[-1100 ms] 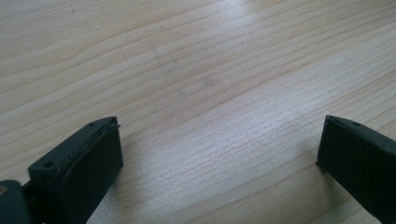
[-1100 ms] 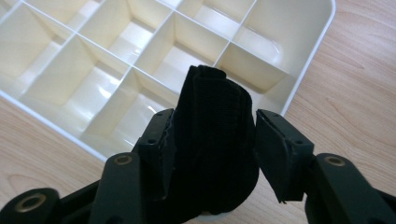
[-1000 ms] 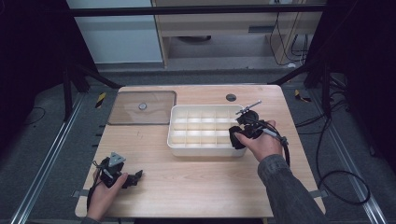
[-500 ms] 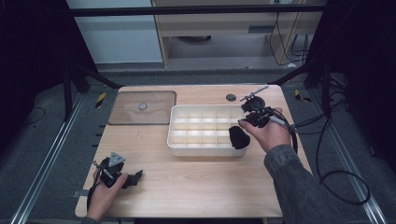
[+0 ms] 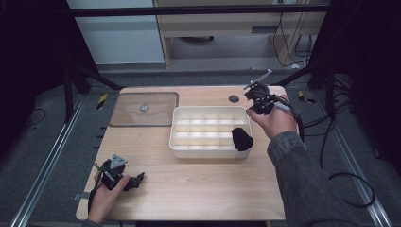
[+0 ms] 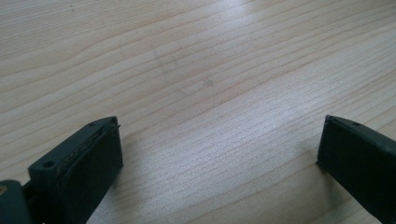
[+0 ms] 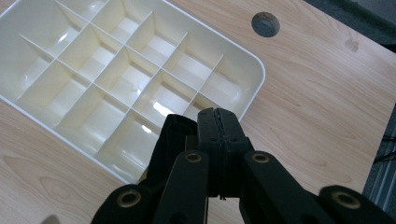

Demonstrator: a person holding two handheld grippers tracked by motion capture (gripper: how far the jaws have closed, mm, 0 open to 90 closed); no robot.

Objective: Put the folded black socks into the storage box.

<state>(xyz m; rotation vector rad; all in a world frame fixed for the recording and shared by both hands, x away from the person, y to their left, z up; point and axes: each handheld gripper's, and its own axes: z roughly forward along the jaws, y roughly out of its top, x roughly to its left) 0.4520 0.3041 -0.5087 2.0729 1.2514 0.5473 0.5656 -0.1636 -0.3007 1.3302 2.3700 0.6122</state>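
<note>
Both grippers are matte black plastic, angular and hard-edged. My right gripper (image 7: 218, 122) has just been closing; its two ribbed jaws now meet flat against each other, with nothing pinched between them. It hangs above the right end of the tray (image 5: 179, 146), a cream-white, glossy plastic box with rounded corners and thin upright dividers that cut it into a grid of small rectangular cells. A soft black object (image 5: 241, 139), dull and lumpy like cloth, sits in the cell at the tray's front right corner, bulging over the rim; in the right gripper view I see it as a dark fold (image 7: 169, 140) just left of my closed jaws. My left gripper (image 5: 137, 179) rests low on the front left of the table (image 5: 198, 189), its blocky jaws spread wide over bare pale wood with fine straight grain. A clear, flat rectangular lid (image 5: 144, 109) with a small round knob lies left of the tray.
</note>
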